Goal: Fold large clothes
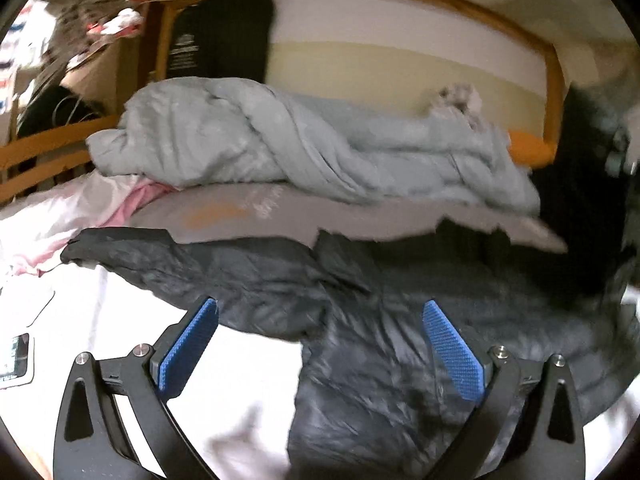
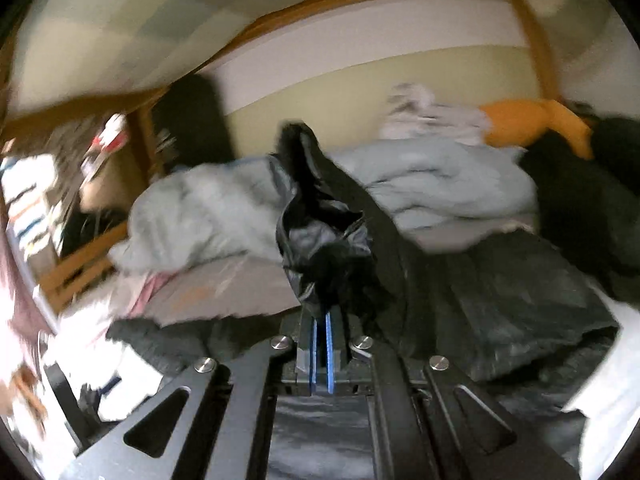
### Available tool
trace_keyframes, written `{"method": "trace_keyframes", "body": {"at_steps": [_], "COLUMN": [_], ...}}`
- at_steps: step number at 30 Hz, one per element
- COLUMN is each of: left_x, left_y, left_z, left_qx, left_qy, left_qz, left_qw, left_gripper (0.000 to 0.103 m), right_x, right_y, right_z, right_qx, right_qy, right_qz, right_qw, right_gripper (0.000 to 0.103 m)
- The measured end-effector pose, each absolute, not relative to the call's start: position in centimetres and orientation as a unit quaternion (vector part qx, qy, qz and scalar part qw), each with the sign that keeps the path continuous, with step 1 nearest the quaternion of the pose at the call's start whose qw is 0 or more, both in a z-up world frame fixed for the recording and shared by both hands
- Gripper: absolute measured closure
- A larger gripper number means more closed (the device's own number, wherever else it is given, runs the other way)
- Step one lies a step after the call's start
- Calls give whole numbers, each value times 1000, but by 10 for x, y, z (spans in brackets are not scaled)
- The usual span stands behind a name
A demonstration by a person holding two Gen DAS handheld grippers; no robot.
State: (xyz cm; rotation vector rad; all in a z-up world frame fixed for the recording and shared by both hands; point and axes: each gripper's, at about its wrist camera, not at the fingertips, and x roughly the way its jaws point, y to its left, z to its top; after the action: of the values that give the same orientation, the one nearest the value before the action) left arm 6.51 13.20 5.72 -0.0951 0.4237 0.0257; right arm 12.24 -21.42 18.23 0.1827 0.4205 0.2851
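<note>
Fabric of the dark grey quilted puffer jacket (image 2: pixel 324 236) is clenched between the pressed-together blue pads of the right tool (image 2: pixel 322 344), a bunched fold rising just ahead of it. The left tool (image 1: pixel 320 344) is spread wide, grasping nothing. Only its view shows the jacket's sleeve (image 1: pixel 132 256) stretched across the white bed sheet (image 1: pixel 240 364), the body lying between and beyond its fingers.

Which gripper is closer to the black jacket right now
Right. The right gripper is shut on a bunched part of the black jacket; the left gripper is open above it, not touching.
</note>
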Motion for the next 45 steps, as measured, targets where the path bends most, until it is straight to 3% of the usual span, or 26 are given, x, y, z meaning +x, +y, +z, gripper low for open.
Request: {"method": "trace_keyframes", "body": {"at_steps": [4,16,18,20,22,24,31,40,45], "left_x": [67,77,76,74,74,74,75,84,84], "left_y": [154,170,169,169,170,170,167,148,143], "left_z": [69,61,63,65,66,65,63,47,51], "left_qx": [-52,-86,-87,-92,-98,-102,-108,-94,-82], "left_qy": [216,260,257,253,251,255,261,295,285], "left_qz": [46,4,1,-2,-2,-5,-9,-48,-35], "left_qw": [974,962,962,963,963,962,959,950,955], "left_gripper": [5,5,5,5,5,5,5,5,5], "right_x": [134,212,215,213,205,195,168,157,183], "right_y": [-150,-10,-6,-6,-17,-35,-119,-286,-302], "right_z": [169,79,75,73,80,89,101,57,41], "right_qx": [60,8,-3,-9,-7,-4,-31,66,44], "right_qy": [232,320,336,343,334,321,357,465,510], "right_qz": [164,149,144,140,138,134,71,-50,-34], "right_qw": [957,936,931,929,932,938,931,881,859], "right_gripper": [99,98,93,80,51,43,43,43,43]}}
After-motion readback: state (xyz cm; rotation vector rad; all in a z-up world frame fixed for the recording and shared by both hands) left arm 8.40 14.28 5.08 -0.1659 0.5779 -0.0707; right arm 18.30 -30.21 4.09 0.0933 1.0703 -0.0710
